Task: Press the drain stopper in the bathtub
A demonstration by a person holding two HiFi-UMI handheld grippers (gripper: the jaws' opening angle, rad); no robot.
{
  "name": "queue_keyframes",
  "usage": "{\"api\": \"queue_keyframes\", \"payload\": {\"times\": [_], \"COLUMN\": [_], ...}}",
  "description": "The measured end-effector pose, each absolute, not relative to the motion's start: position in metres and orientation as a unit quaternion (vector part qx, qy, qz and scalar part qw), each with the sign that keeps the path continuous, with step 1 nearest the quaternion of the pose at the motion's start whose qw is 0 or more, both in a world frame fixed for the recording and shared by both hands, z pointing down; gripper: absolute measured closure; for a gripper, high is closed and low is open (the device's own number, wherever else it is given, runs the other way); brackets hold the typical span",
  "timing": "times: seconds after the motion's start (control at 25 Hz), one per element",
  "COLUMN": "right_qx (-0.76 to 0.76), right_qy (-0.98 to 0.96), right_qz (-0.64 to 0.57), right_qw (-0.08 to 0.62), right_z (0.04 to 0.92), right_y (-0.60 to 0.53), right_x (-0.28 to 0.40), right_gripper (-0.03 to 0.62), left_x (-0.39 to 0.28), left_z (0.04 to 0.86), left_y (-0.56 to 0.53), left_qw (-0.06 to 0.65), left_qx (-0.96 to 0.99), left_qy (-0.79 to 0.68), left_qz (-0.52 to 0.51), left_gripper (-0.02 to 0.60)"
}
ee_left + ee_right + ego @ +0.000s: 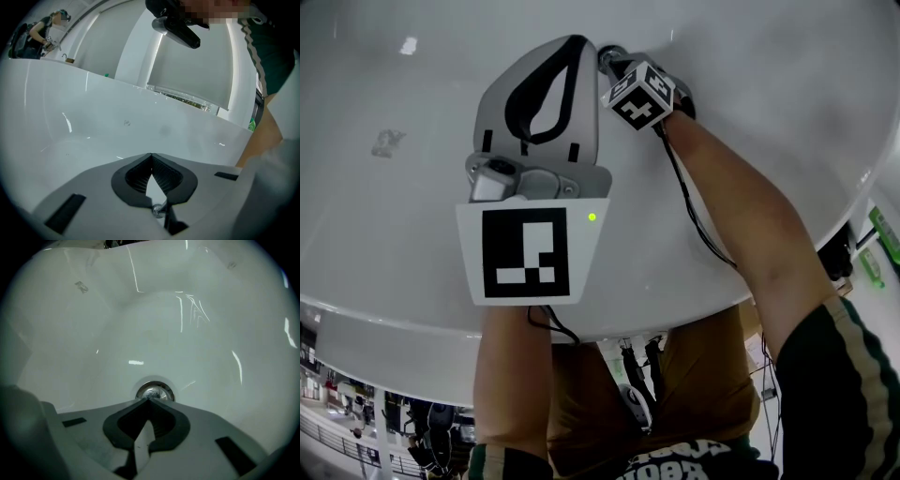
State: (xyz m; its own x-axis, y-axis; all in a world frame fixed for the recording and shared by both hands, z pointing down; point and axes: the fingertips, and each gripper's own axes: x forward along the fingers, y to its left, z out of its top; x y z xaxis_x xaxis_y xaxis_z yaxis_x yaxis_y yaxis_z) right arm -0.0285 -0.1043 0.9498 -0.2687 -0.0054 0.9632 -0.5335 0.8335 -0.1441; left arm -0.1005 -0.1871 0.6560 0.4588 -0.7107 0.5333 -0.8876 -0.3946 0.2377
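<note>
Down at the bottom of the bathtub (201, 348), the drain stopper (154, 392) sits dead ahead of the right gripper (148, 400), right at its tips. Touching or a hair off, I can't tell. Its jaws are pinched together with nothing between them. The left gripper (151, 155), also closed and empty, faces the tub wall, well away. The right one's nearer, so a straight push forward looks like the call.

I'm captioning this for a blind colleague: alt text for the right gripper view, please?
The right gripper, its grey jaws closed tip to tip, points at the round chrome drain stopper in the floor of the glossy white bathtub.
</note>
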Motion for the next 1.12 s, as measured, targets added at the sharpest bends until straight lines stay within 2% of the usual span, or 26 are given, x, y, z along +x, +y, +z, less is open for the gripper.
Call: {"api": "queue_keyframes", "payload": {"times": [0.24,0.8,1.12], "right_qx": [0.181,0.175,0.205], "right_qy": [-0.78,-0.781,-0.783], "right_qz": [0.186,0.175,0.207], "right_qw": [0.569,0.573,0.55], "right_z": [0.946,0.945,0.936], "right_y": [-0.104,-0.104,-0.112], "right_x": [-0.03,-0.029,-0.027], "right_gripper": [0.582,0.582,0.582], "left_x": [-0.1,-0.093,-0.096], "left_z": [0.661,0.664,0.669], "left_y": [-0.185,-0.179,-0.177], "left_qw": [0.251,0.265,0.285], "left_qx": [0.817,0.818,0.812], "left_qy": [-0.485,-0.475,-0.475], "left_qz": [0.184,0.187,0.185], "left_gripper": [0.574,0.574,0.574]}}
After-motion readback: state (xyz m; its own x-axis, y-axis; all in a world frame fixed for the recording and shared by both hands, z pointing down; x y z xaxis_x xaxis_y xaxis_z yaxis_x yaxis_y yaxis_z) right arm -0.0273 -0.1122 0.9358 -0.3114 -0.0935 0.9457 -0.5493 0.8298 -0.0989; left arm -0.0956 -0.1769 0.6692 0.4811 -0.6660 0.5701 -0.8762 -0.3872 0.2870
